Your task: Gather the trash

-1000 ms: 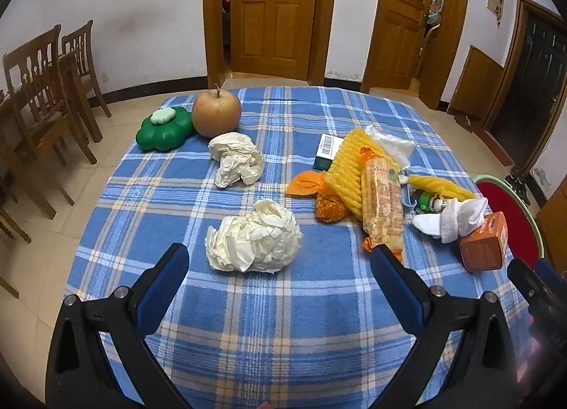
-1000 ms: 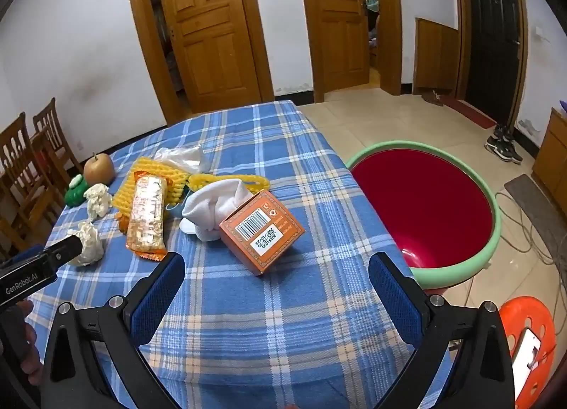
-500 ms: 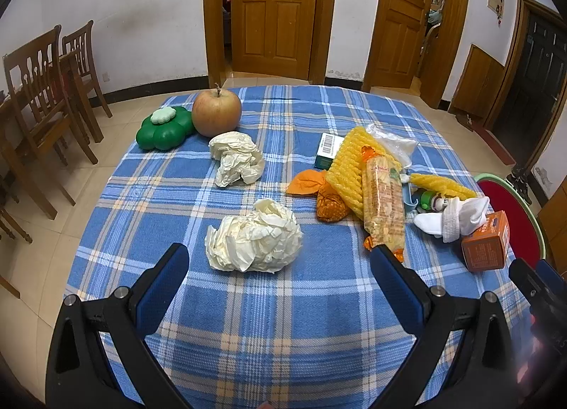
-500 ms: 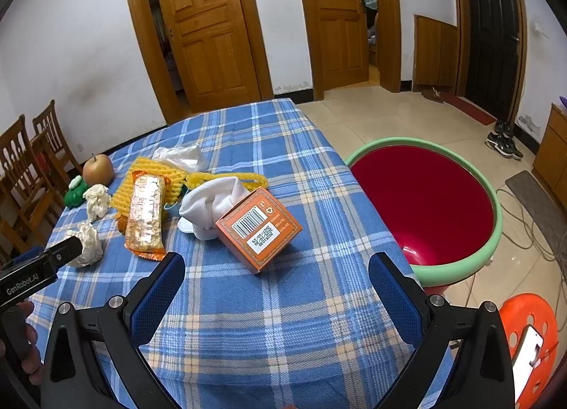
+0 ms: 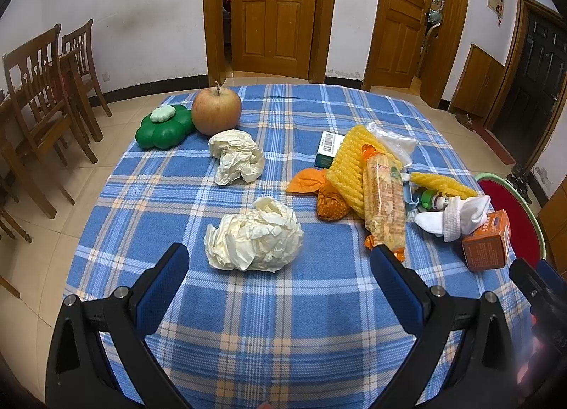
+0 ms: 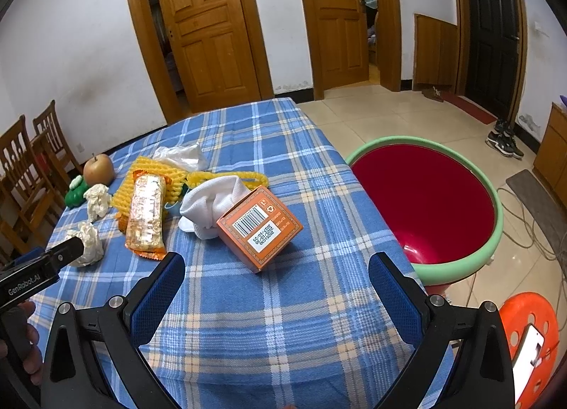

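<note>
Your left gripper (image 5: 278, 269) hovers over the blue plaid bench (image 5: 283, 317), fingers spread wide and empty, with a crumpled paper wad (image 5: 253, 235) lying just ahead between them. Your right gripper (image 6: 276, 276) is likewise spread and empty, facing the orange carton (image 6: 258, 228). The red basin (image 6: 428, 203) sits beside the bench's right edge.

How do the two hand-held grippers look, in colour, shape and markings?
Both look alike: the left hand-held gripper and the right hand-held gripper each have a black angular frame with silver screws and two flat fingers with blue textured pads. The right view shows white "GenRobot.AI" lettering on the left one's black body. No cables or sleeves are visible.
</note>
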`<state>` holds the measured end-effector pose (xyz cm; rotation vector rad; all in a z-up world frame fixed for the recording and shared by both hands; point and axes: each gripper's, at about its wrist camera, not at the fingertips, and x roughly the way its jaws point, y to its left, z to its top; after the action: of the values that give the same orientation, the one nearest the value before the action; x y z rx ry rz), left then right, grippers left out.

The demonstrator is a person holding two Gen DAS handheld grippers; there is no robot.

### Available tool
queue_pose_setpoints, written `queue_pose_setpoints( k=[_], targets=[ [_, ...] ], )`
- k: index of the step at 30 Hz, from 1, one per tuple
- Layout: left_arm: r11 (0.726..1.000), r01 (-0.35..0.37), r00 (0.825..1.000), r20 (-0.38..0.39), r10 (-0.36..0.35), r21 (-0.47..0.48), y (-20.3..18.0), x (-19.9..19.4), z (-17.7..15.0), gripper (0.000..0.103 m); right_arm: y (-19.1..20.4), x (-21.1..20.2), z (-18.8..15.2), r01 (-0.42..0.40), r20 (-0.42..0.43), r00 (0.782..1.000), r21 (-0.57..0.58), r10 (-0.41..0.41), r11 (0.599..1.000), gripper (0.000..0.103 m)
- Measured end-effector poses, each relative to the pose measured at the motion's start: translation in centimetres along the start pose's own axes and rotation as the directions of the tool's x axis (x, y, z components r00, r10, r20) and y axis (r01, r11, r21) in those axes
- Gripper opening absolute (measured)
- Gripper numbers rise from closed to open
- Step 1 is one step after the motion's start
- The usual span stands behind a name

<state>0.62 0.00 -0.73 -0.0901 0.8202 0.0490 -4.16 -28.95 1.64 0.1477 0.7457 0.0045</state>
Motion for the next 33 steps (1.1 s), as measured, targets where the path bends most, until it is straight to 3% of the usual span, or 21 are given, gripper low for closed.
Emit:
queue_pose_setpoints(
  k=[33],
  targets=[
    [1.000,-0.005,1.000,-0.003,0.005,-0.006,0.63,0.51,-0.35,0.101,0.08,0.17,-0.15,-0.001,0.000,1.000,0.000,0.001,1.000,0.103]
  ],
)
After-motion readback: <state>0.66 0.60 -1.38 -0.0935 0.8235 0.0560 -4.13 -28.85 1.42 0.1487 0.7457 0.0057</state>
